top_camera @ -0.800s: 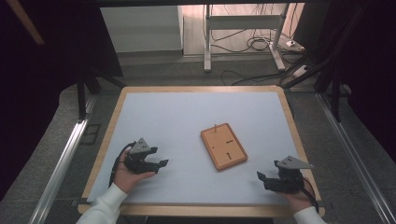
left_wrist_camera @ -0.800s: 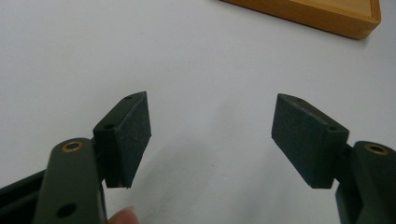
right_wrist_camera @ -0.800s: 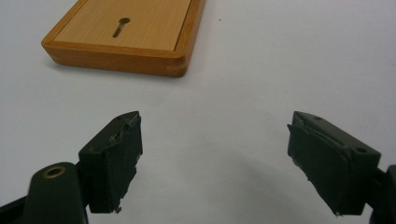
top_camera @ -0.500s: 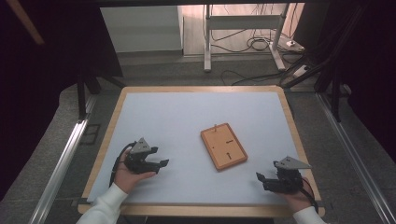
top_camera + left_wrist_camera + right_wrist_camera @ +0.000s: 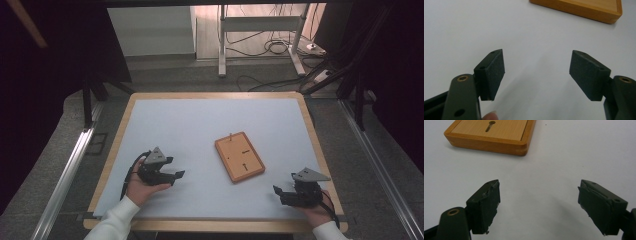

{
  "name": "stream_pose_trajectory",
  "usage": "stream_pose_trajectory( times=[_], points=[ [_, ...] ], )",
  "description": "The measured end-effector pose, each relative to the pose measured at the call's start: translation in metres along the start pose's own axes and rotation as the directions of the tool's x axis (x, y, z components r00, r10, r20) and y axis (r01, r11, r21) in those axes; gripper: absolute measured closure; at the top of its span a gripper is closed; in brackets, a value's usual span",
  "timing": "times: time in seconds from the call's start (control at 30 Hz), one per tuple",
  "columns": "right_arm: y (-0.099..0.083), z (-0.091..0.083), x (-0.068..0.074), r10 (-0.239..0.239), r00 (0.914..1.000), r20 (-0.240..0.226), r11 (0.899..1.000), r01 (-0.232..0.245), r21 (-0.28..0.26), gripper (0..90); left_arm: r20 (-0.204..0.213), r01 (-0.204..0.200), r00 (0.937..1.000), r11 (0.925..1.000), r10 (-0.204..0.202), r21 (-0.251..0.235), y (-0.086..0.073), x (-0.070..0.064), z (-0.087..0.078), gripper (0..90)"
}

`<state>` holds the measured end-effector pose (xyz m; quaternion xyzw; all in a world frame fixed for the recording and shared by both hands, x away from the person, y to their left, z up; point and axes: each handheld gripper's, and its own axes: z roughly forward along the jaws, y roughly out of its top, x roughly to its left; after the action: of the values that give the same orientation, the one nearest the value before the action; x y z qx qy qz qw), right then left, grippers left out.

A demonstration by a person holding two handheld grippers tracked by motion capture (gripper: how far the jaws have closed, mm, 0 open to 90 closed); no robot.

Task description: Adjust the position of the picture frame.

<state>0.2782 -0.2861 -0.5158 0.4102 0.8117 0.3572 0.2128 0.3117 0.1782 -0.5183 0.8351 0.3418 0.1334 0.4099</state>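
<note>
A flat wooden box (image 5: 239,156) with a sliding lid and two dark slots lies a little right of the table's middle, turned at an angle. A small peg stands at its far edge. My left gripper (image 5: 177,175) rests low at the front left, open, jaws empty and aimed right toward the box (image 5: 584,7). My right gripper (image 5: 278,192) sits at the front right, open and empty, aimed left, with the box's corner (image 5: 491,135) ahead of it. Both grippers are well apart from the box.
The table has a pale blue-white top (image 5: 200,130) with a wooden rim (image 5: 215,95). Beyond it stand a white metal frame (image 5: 260,35) and loose cables (image 5: 280,47) on the floor. A metal rail (image 5: 65,170) runs along the left side.
</note>
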Motion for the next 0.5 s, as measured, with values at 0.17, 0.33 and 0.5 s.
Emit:
stream_pose_trajectory(
  times=[0.17,0.33,0.5],
  points=[
    [0.001,-0.001,0.001,0.001,1.0,0.001,1.0,-0.001,-0.006,18.2,0.036,-0.001,0.9994,0.9999,0.001,0.011,0.014,-0.008,0.011,28.6],
    [0.0,-0.001,0.001,0.003,1.0,0.001,1.0,-0.003,-0.006,18.1,0.044,0.014,0.9989,0.9999,-0.015,0.007,0.027,-0.009,0.019,28.8],
    [0.0,-0.001,0.0,0.006,1.0,0.002,1.0,-0.006,-0.007,18.0,0.05,0.037,0.998,0.9993,-0.037,-0.003,0.041,-0.007,0.029,25.4]
  ],
)
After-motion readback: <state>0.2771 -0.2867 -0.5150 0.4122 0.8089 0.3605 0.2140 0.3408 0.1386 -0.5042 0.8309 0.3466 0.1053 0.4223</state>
